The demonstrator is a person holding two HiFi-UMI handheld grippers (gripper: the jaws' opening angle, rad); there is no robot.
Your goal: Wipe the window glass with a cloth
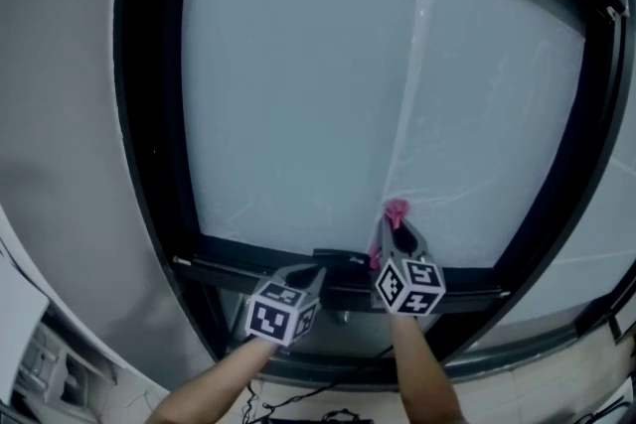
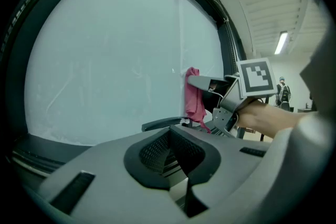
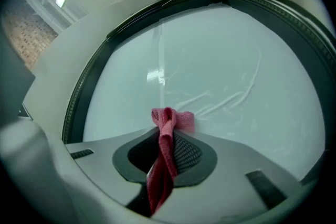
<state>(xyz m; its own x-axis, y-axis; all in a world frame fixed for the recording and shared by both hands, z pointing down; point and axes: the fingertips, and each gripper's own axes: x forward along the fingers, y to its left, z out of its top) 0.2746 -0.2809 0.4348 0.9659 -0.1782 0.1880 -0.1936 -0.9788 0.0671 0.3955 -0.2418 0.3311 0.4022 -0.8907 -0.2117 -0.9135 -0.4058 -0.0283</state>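
The window glass point(image 1: 328, 84) is a large frosted pane in a black frame point(image 1: 149, 114), with faint streaks on its right half. My right gripper point(image 1: 397, 225) is shut on a pink cloth point(image 1: 397, 211), whose bunched end touches the glass low down, just right of the middle. In the right gripper view the pink cloth point(image 3: 167, 144) runs up between the jaws and folds over against the pane point(image 3: 210, 76). My left gripper point(image 1: 320, 271) hangs lower, by the bottom frame rail; its jaws are shut with nothing between them. From the left gripper view, the cloth point(image 2: 193, 99) hangs from the right gripper point(image 2: 199, 81).
A black window handle point(image 1: 338, 260) sits on the bottom rail between the two grippers. A grey wall point(image 1: 60, 114) lies left of the frame. Cables point(image 1: 308, 410) trail below the sill. A vertical seam point(image 1: 417, 65) crosses the glass.
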